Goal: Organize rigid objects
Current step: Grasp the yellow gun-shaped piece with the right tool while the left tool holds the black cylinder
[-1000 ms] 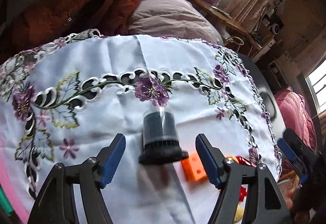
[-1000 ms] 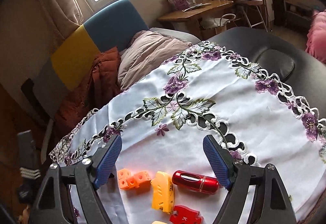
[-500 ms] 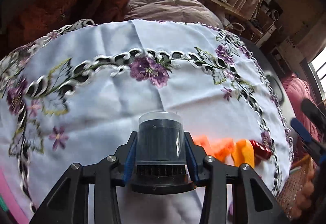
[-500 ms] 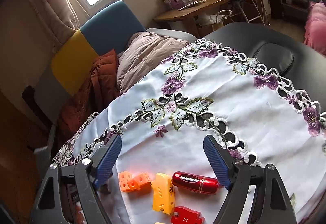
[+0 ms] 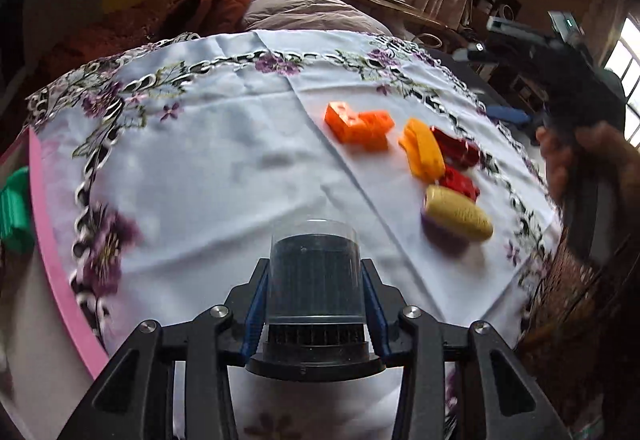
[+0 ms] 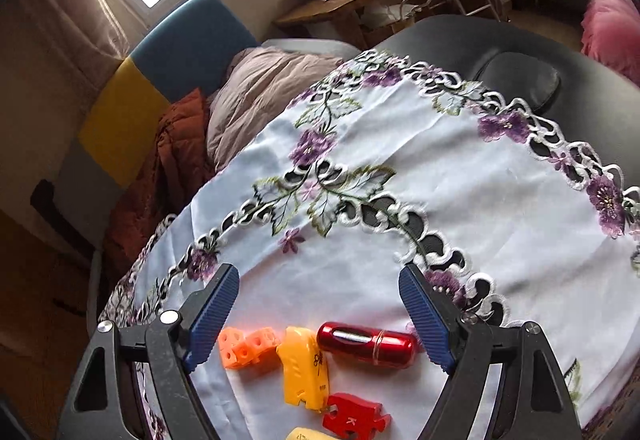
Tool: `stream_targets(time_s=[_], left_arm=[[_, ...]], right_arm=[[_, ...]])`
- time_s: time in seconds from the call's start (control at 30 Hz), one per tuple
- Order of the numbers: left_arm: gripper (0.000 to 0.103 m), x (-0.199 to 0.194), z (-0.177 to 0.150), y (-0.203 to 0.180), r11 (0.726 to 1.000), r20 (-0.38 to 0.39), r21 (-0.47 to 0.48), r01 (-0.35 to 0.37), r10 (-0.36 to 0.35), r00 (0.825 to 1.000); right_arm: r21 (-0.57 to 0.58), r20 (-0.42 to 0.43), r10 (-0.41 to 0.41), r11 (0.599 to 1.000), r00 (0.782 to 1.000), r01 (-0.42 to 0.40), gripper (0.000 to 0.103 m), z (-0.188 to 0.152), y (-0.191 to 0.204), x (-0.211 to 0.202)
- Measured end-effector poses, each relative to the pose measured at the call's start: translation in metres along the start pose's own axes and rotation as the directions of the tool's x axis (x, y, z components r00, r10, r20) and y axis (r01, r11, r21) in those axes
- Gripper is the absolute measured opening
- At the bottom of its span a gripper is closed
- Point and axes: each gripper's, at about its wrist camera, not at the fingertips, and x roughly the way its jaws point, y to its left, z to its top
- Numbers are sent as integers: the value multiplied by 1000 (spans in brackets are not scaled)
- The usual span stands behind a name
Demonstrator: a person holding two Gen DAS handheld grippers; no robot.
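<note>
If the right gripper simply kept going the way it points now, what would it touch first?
Probably bare tablecloth: the open right gripper aims past the red capsule and yellow block lying below its fingers, though depth is uncertain.

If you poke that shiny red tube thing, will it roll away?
Probably, yes. The red metallic capsule lies on its side on the embroidered tablecloth, and its round body and domed ends suggest it would roll sideways when nudged. Its glossy surface looks slippery, so the open right gripper may need a centred squeeze.
</note>
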Motion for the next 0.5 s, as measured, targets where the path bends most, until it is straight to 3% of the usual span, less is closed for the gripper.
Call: stream_targets(time_s=[0.2, 0.37, 0.5], left_arm=[[43, -8, -17, -2, 1000, 46, 31, -3, 1, 999], [43, -8, -20, 6, 1000, 54, -12, 24, -23, 998], [43, -7, -20, 10, 998, 55, -43, 47, -45, 998]], right_arm=[[-134, -148, 30, 990, 989, -50, 83, -18, 18, -4], [-118, -155, 36, 992, 987, -55, 83, -3, -3, -40], [-161, -211, -6, 987, 977, -29, 83, 5, -7, -57]])
